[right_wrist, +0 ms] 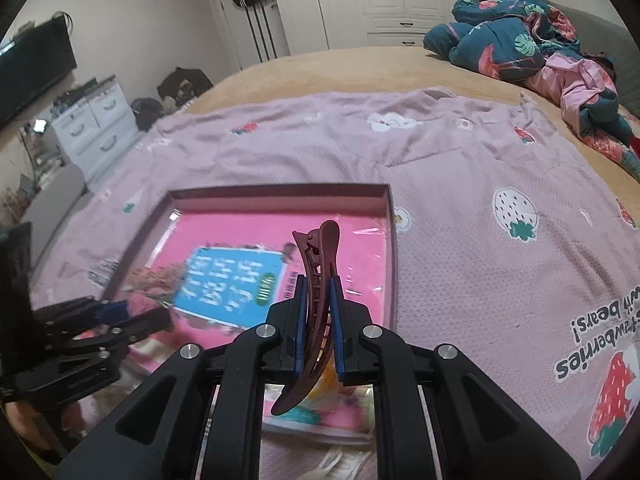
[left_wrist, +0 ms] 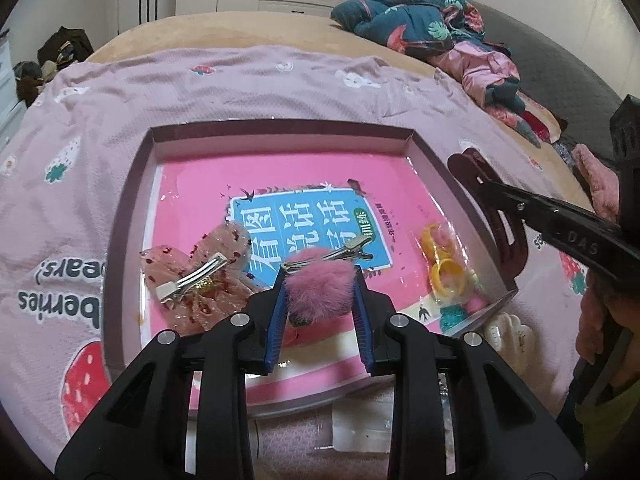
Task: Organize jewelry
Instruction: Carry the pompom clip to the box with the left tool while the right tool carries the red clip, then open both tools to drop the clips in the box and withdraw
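A shallow box (left_wrist: pixel 436 152) lined with a pink book cover lies on the bed. My left gripper (left_wrist: pixel 320 280) is shut on a pink fluffy pom-pom hair clip (left_wrist: pixel 320 284) low over the box. A sheer pink bow clip (left_wrist: pixel 200 276) lies in the box to its left. A bag of yellow and pink rings (left_wrist: pixel 444 264) lies in the box at right. My right gripper (right_wrist: pixel 318 292) is shut on a dark maroon claw hair clip (right_wrist: pixel 316 256) above the box's right side (right_wrist: pixel 390 240); this clip also shows in the left wrist view (left_wrist: pixel 496 208).
A pink strawberry-print blanket (right_wrist: pixel 480 260) covers the bed under the box. A white claw clip (left_wrist: pixel 508 336) lies on the blanket by the box's near right corner. Crumpled quilts (left_wrist: pixel 432 20) sit at the far right. Drawers (right_wrist: pixel 96 128) stand at left.
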Available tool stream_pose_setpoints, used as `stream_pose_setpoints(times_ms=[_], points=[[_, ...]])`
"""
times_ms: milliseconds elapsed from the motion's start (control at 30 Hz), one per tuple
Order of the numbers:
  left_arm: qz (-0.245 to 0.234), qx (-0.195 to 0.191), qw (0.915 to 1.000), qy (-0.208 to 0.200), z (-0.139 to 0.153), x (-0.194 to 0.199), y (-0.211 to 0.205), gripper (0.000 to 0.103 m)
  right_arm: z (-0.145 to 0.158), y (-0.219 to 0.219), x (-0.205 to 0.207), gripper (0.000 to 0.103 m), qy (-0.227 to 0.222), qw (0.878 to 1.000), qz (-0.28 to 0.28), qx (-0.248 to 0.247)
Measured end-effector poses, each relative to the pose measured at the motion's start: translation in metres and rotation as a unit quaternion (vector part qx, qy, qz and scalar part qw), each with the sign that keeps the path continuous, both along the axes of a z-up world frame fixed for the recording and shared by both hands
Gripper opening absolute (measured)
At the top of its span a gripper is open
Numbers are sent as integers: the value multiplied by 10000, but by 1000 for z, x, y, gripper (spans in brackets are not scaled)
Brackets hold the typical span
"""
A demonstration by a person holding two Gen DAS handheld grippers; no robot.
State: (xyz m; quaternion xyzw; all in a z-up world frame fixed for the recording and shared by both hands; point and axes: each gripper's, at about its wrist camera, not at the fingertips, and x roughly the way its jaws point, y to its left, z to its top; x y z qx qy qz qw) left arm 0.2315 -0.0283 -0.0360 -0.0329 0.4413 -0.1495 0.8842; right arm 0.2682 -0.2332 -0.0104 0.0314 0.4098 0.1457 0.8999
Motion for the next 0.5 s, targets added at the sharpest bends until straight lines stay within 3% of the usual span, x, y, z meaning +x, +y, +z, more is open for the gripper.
stream_pose_setpoints(times_ms=[233, 500], points=[[-28, -13, 9999, 98, -8, 6, -5, 22, -23, 0, 9, 11, 134, 9994, -188, -240], [-61, -41, 9999, 76, -9, 5, -8, 38, -36, -4, 7, 11, 243, 9991, -265, -233]])
